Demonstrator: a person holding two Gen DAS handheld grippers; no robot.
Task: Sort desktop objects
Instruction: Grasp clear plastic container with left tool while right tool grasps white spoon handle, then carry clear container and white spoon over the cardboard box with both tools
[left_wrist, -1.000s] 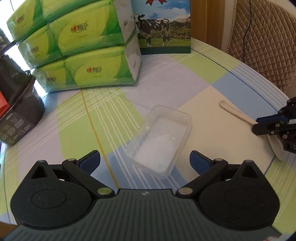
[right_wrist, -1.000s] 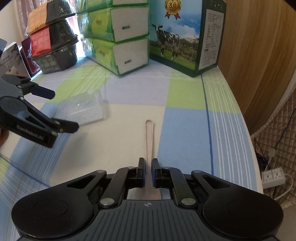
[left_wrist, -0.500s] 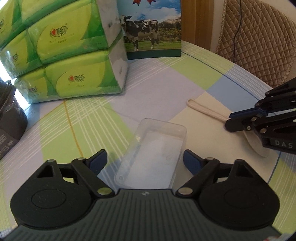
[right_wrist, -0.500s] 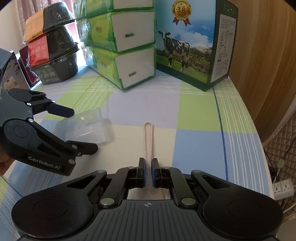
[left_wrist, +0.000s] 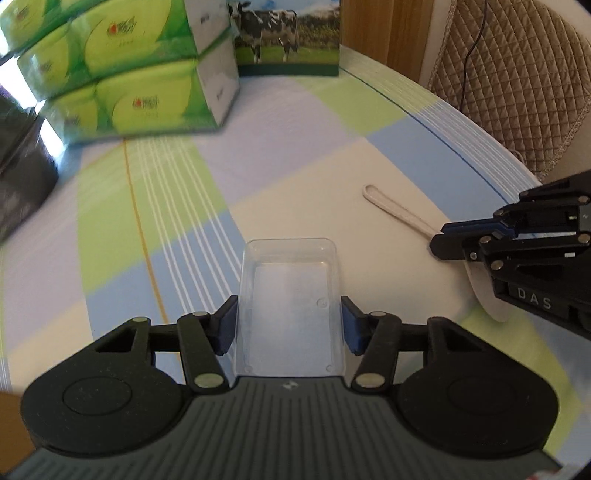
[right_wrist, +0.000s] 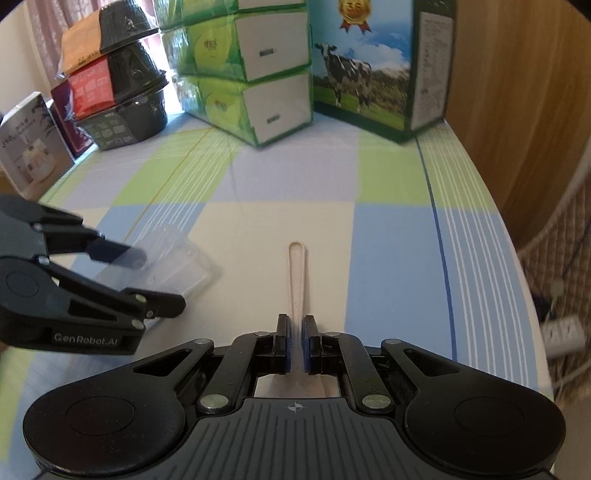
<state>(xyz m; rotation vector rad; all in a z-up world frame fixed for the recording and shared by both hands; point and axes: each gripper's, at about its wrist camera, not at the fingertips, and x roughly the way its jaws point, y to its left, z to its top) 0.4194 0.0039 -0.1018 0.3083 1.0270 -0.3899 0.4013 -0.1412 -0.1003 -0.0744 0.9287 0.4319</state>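
A clear plastic box (left_wrist: 291, 295) sits between the blue pads of my left gripper (left_wrist: 289, 326), which is shut on its two long sides. The right wrist view shows the same box (right_wrist: 177, 266) blurred in my left gripper (right_wrist: 151, 280); whether it is off the cloth I cannot tell. A pale spoon (right_wrist: 295, 273) with a looped handle points away from me, and my right gripper (right_wrist: 295, 332) is shut on the handle near the bowl. In the left wrist view the spoon (left_wrist: 395, 210) runs right into my right gripper (left_wrist: 439, 242).
Green tissue packs (left_wrist: 140, 74) and a cow-print carton (right_wrist: 373, 70) stand at the back of the checked tablecloth (left_wrist: 295, 147). Stacked black bowls (right_wrist: 122, 88) and a book (right_wrist: 33, 144) are at the far left. A quilted chair (left_wrist: 517, 81) stands past the table's right edge.
My left gripper moved forward over the clear box and shut on its sides. The right gripper has stayed shut on the spoon handle and shifted slightly.
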